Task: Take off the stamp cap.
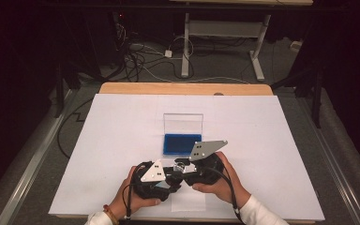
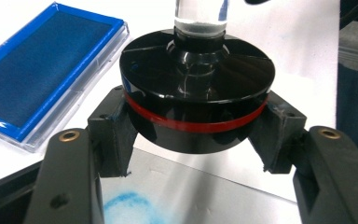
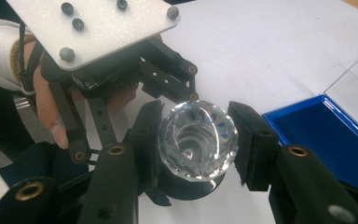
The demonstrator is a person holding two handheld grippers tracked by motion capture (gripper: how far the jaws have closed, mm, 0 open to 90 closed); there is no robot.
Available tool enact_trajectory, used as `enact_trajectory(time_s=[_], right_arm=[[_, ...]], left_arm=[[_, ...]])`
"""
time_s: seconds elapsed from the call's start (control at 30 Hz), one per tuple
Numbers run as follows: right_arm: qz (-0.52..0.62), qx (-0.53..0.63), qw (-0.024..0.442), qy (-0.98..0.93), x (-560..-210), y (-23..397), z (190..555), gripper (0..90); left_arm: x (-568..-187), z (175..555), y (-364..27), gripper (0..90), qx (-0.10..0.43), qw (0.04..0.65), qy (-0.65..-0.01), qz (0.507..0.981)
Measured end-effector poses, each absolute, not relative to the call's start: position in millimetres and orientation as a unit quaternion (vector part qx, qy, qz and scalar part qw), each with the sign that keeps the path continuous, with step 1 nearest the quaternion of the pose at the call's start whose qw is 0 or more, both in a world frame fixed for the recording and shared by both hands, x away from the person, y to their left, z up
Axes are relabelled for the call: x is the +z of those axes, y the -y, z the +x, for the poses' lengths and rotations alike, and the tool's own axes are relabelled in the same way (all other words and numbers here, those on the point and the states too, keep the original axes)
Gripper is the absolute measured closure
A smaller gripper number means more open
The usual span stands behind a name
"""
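A round stamp has a black base with a red ring [image 2: 198, 93] and a clear faceted handle [image 3: 198, 140]. My left gripper [image 2: 196, 135] is shut on the black base, a pad pressing each side. My right gripper [image 3: 196, 145] is shut on the clear handle from the opposite side. In the high view both grippers [image 1: 171, 174] [image 1: 187, 168] meet at the stamp [image 1: 182, 165] near the table's front edge, just in front of a blue ink pad [image 1: 182, 143]. The stamp is held a little above a small sheet with a blue smear [image 2: 126, 207].
The ink pad sits in a clear case whose lid [image 1: 183, 123] stands upright behind it. A large white sheet [image 1: 122, 131] covers the wooden table. Beyond the far edge lie cables and a desk frame [image 1: 220, 51] on the floor.
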State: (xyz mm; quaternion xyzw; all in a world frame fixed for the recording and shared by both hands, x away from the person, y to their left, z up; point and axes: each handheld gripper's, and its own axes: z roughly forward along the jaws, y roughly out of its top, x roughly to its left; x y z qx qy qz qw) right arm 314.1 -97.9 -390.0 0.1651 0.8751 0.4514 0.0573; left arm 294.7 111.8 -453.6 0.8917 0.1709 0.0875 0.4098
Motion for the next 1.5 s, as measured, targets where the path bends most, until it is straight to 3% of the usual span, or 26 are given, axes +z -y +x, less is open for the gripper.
enact_trajectory(time_s=[0.43, 0.47, 0.5, 0.53, 0.57, 0.6, 0.67, 0.8, 0.87, 0.97, 1.13, 1.5], right_arm=[[0.149, 0.45, 0.081, -0.877, -392, 94, 308, 57.5], [0.144, 0.449, 0.085, -0.878, -392, 94, 307, 57.6], [0.143, 0.46, 0.106, -0.87, -386, 98, 305, 57.6], [0.147, 0.487, 0.089, -0.856, -378, 104, 305, 57.7], [0.15, 0.488, 0.103, -0.854, -371, 108, 304, 57.7], [0.15, 0.487, 0.111, -0.853, -368, 112, 304, 57.7], [0.167, 0.497, 0.099, -0.846, -370, 119, 309, 57.7], [0.169, 0.488, 0.098, -0.851, -376, 116, 312, 57.7], [0.166, 0.488, 0.097, -0.852, -375, 115, 312, 57.7], [0.168, 0.482, 0.092, -0.855, -375, 116, 311, 57.7], [0.164, 0.466, 0.088, -0.865, -378, 116, 312, 57.7], [0.146, 0.448, 0.074, -0.879, -385, 105, 305, 57.6]], left_arm=[[-458, 300, -116, 37.3, 0.057, 0.408, -0.183, 0.893], [-465, 304, -125, 88.3, 0.034, 0.434, -0.187, 0.88], [-470, 310, -133, 87.9, 0.022, 0.437, -0.222, 0.871], [-467, 309, -138, 87.8, 0.041, 0.447, -0.224, 0.865], [-467, 309, -138, 87.0, 0.041, 0.447, -0.224, 0.865], [-450, 301, -135, 75.8, 0.079, 0.456, -0.194, 0.865], [-441, 298, -127, 74.9, 0.12, 0.44, -0.18, 0.871], [-445, 298, -122, 68.6, 0.118, 0.427, -0.177, 0.879], [-451, 302, -121, 52.7, 0.124, 0.41, -0.194, 0.882], [-452, 301, -122, 37.9, 0.158, 0.411, -0.206, 0.874], [-454, 296, -122, 19.9, 0.198, 0.406, -0.196, 0.871], [-452, 289, -113, 20.0, 0.209, 0.4, -0.164, 0.877]])
